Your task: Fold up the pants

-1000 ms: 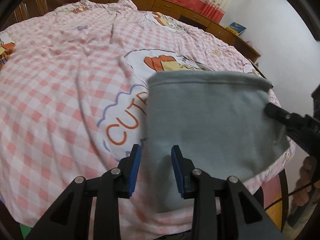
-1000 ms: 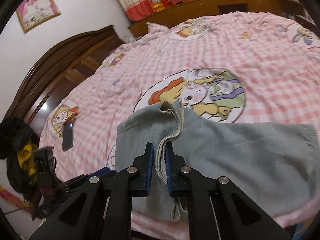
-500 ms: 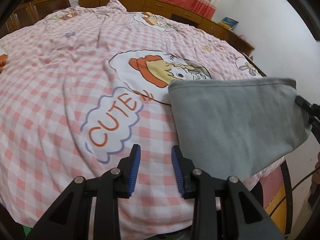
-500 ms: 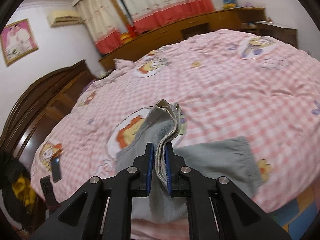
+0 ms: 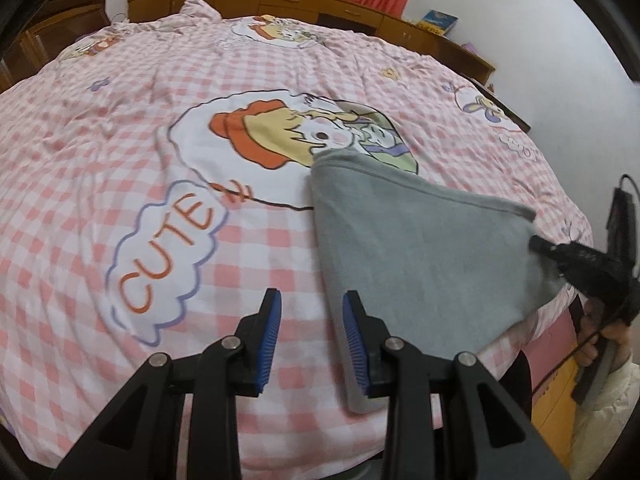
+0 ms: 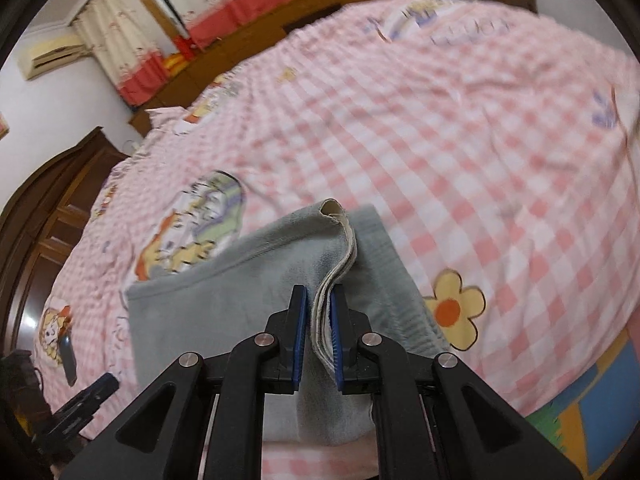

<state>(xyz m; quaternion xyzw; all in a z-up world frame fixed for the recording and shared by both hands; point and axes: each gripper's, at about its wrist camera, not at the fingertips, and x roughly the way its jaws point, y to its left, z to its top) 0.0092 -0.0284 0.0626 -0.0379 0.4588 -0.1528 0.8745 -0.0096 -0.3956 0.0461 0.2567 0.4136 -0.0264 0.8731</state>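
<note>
Two grippers at work over a bed with a pink-checked cover (image 5: 100, 128).

Left wrist view: left gripper (image 5: 312, 340) hangs over the near part of the bed, blue pads parted a modest way, nothing between them; only checked cloth shows through the gap. Grey pants (image 5: 420, 264), folded into a flat panel, lie just right of it, the right-hand pad close against the panel's near left edge, contact unclear. The panel's far corner rests on the cartoon print (image 5: 296, 136) with the orange hat; the word "CUTE" (image 5: 172, 252) sits to the left, well clear of the cloth. At the right edge, the right gripper (image 5: 538, 243) has the panel's right corner lifted off the cover. A hand (image 5: 612, 332) grips its handle below. Wooden cabinets (image 5: 320, 4) and red curtains line the far wall.

Right wrist view: right gripper (image 6: 318, 334) is nearly closed, its pads pinching a stacked, pale-edged hem of the pants (image 6: 208, 308). The pinched layers stand up in a ridge ahead of the pads; the remaining grey cloth spreads left and down over the bed's near edge. A yellow flower print (image 6: 454, 308) lies just right of the cloth. Tip of the left gripper (image 6: 100, 390) shows bottom left. Background blurred.
</note>
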